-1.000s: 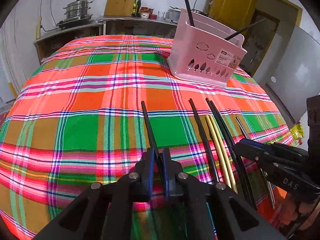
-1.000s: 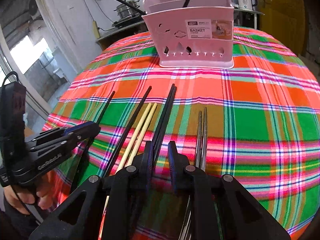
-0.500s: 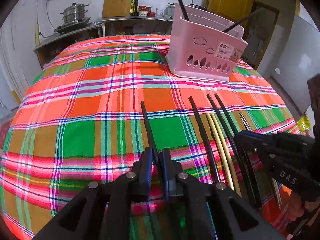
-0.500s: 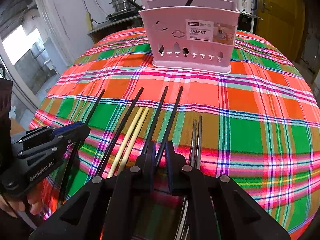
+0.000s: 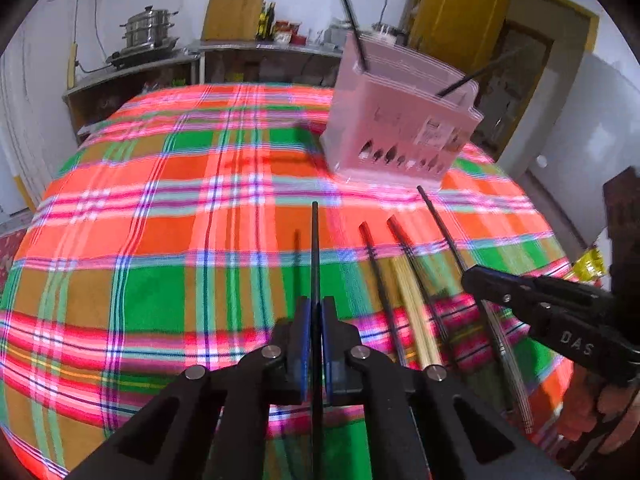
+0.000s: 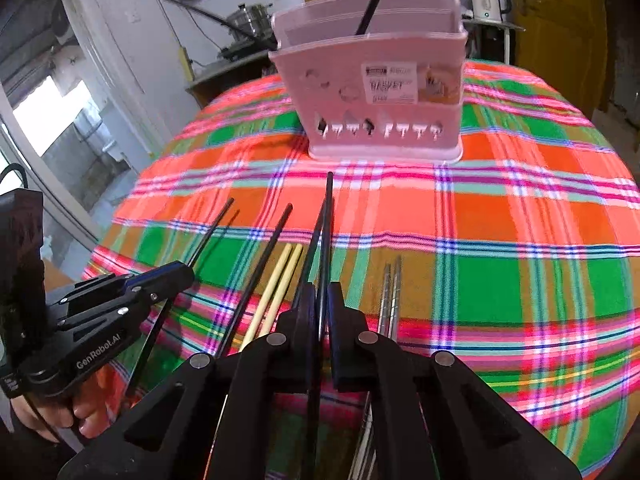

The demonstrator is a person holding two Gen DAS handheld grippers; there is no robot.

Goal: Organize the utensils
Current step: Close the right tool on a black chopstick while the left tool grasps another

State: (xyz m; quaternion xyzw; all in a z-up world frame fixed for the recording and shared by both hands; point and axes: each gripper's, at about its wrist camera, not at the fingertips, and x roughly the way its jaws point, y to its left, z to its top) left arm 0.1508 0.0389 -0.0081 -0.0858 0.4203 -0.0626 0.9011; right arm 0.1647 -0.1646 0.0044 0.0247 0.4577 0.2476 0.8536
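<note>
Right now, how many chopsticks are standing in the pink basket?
2. One black chopstick rises near the middle of the pink basket; a second black chopstick leans out over its end. Its walls may hide others.

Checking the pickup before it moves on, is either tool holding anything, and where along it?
Both are. The left tool grips one black chopstick near its lower end; the right tool grips another black chopstick likewise.

One pink utensil basket [image 6: 372,80] stands at the far side of the plaid-covered table [image 6: 520,220], with two black chopsticks [image 5: 352,12] inside. Near the front lie two yellow chopsticks [image 6: 280,284] and two metal chopsticks [image 6: 391,300]. Four more black chopsticks [image 6: 260,264] show, two of them gripped.
</note>
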